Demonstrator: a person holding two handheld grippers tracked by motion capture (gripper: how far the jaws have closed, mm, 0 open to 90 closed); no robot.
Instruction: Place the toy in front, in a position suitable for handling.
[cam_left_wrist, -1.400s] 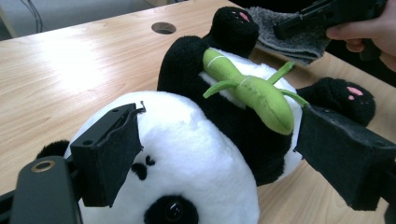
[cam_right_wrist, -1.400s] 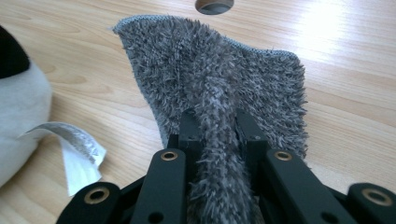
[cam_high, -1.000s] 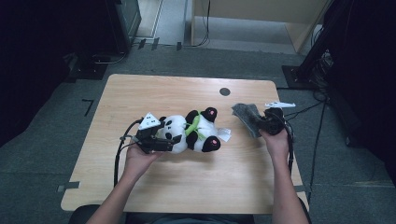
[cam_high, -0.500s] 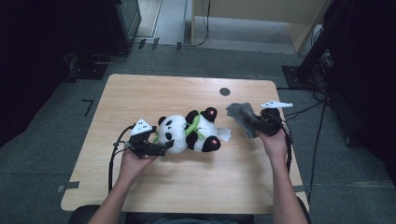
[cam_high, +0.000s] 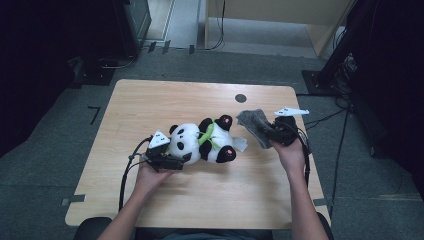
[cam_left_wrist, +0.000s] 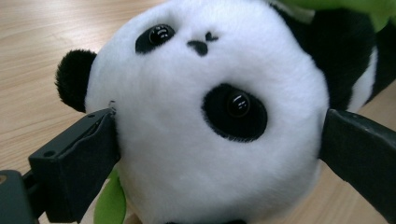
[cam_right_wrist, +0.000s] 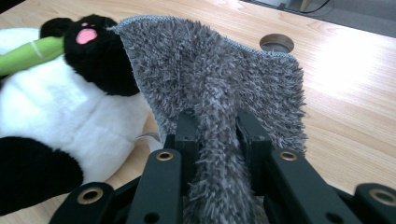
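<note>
I counted one plush panda (cam_high: 202, 142) on the one wooden table (cam_high: 150, 105), and one grey shaggy cloth (cam_high: 252, 125). The panda carried one green bamboo stalk (cam_high: 206, 133). The tabletop had one round cable hole (cam_high: 240, 98). I held two grippers.

The black-and-white plush panda (cam_high: 202, 143) lies on the light wooden counter (cam_high: 150, 107), near its middle. The left tool (cam_high: 175, 161) is at the panda's head, one jaw on each side. Toward the right edge, the right tool (cam_high: 267, 134) holds the grey shaggy cloth (cam_high: 251, 122), just beside the panda's feet.
</note>
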